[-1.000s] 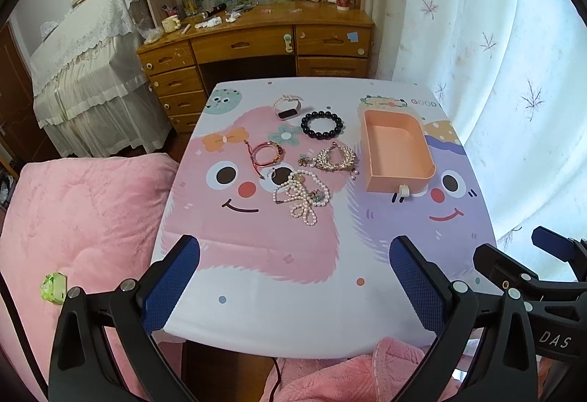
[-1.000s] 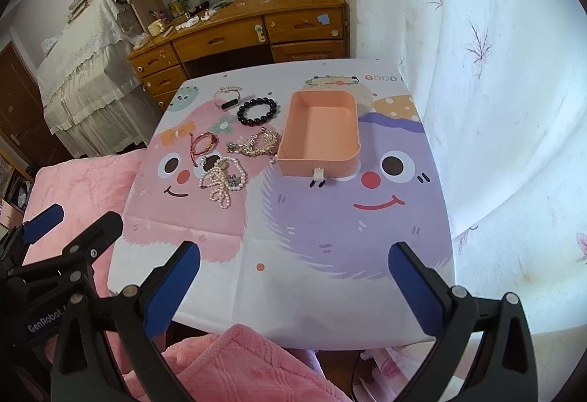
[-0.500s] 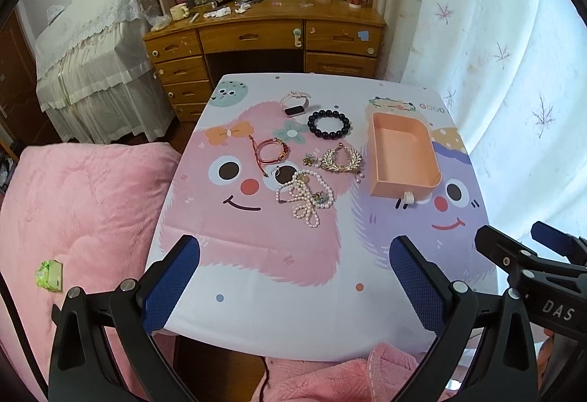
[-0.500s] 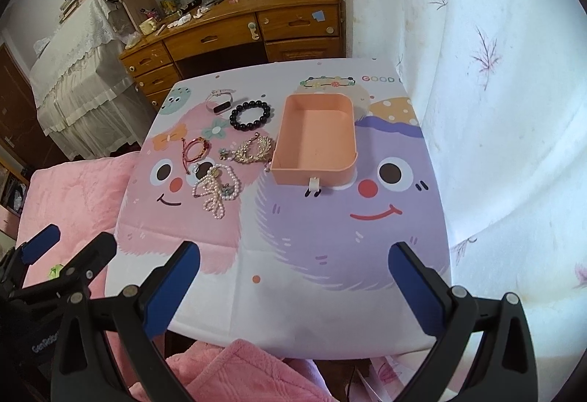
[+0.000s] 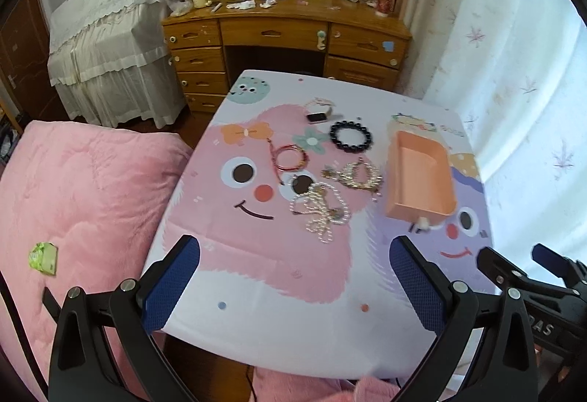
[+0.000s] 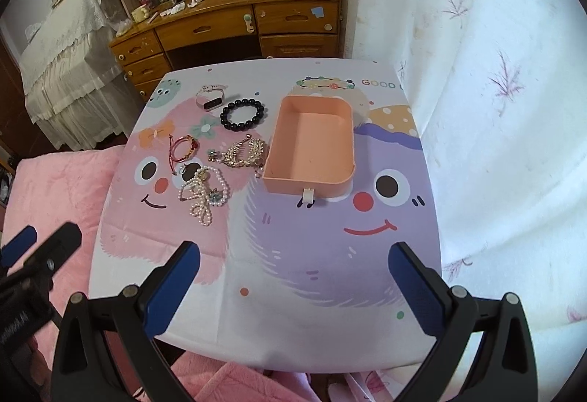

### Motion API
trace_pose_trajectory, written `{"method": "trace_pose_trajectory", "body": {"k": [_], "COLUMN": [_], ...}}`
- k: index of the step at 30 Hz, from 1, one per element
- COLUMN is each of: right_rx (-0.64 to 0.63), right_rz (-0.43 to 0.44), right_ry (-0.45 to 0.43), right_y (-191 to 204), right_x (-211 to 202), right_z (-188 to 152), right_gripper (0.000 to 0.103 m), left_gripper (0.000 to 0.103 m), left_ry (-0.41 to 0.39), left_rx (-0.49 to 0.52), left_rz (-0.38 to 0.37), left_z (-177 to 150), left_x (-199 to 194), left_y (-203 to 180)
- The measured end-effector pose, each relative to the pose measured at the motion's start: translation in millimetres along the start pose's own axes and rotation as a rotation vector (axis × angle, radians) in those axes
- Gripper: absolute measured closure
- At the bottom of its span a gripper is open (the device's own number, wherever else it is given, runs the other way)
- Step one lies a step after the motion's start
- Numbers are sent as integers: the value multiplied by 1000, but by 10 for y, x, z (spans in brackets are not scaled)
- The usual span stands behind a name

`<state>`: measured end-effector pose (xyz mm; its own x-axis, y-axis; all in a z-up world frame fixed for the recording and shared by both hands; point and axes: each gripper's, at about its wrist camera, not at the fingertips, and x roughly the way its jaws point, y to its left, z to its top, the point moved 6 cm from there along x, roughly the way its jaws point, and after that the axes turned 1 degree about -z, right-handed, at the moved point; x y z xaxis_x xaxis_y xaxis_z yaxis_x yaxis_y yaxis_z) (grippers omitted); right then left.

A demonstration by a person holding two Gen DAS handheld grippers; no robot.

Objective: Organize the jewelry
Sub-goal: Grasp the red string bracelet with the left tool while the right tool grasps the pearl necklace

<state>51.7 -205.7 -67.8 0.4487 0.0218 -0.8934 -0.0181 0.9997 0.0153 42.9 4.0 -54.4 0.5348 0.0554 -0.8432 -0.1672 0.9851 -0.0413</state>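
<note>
An empty peach tray (image 6: 310,148) (image 5: 422,174) sits on the cartoon-print table (image 6: 293,255). Left of it lie a gold leaf necklace (image 6: 244,152) (image 5: 357,176), a pearl necklace (image 6: 201,192) (image 5: 323,207), a red cord bracelet (image 6: 183,147) (image 5: 288,158), a black bead bracelet (image 6: 242,114) (image 5: 350,136) and a pink smart band (image 6: 211,101) (image 5: 319,113). My left gripper (image 5: 293,286) and right gripper (image 6: 293,286) are both open and empty, held above the table's near edge.
A pink quilt (image 5: 73,200) lies left of the table, with a small green packet (image 5: 43,257) on it. A wooden desk (image 5: 286,35) stands beyond the table. A white curtain (image 6: 495,108) hangs on the right.
Both grippers have moved a little closer to the table and the left view has swung left. Nothing on the table has moved.
</note>
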Motion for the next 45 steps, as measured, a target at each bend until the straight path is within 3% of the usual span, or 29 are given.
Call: {"method": "trace_pose_trajectory", "body": {"k": [7,11,18,21,25,29,35,40,45], "right_rx": [10,16,-20,-46,-76,-92,-148,-190,-299], "right_rz": [13,14,2,-3,-19,-6,47,85,51], "right_ry": [8,-8,-67,-118,-150,-163,-144,-104,-90], "right_y": [150,288,634,810,1020,1160,1364,1526,1635], "right_x": [132,129,193,194,275,407,838,1295,1690], "right_z": [93,105,139,136,104,64,-51,-182,-223], "right_gripper": [0,0,0,0,0,0,12,37,40], "left_gripper": [1,1,1,1,1,1,1,1,1], "left_ry": [10,16,141,122,84,56,21,61,64], "left_rx": [-23,15,133,174,280,329,365,317,284], "left_rz": [-12,13,-102,-161,-129,-161,-233,-228,-197], "left_z": [157,203,216,273,364,462,563,670,765], "left_x": [179,271,652,707,815,980,1429,2000,2504], "left_y": [243,382,574,675,802,836,675,487,353]}}
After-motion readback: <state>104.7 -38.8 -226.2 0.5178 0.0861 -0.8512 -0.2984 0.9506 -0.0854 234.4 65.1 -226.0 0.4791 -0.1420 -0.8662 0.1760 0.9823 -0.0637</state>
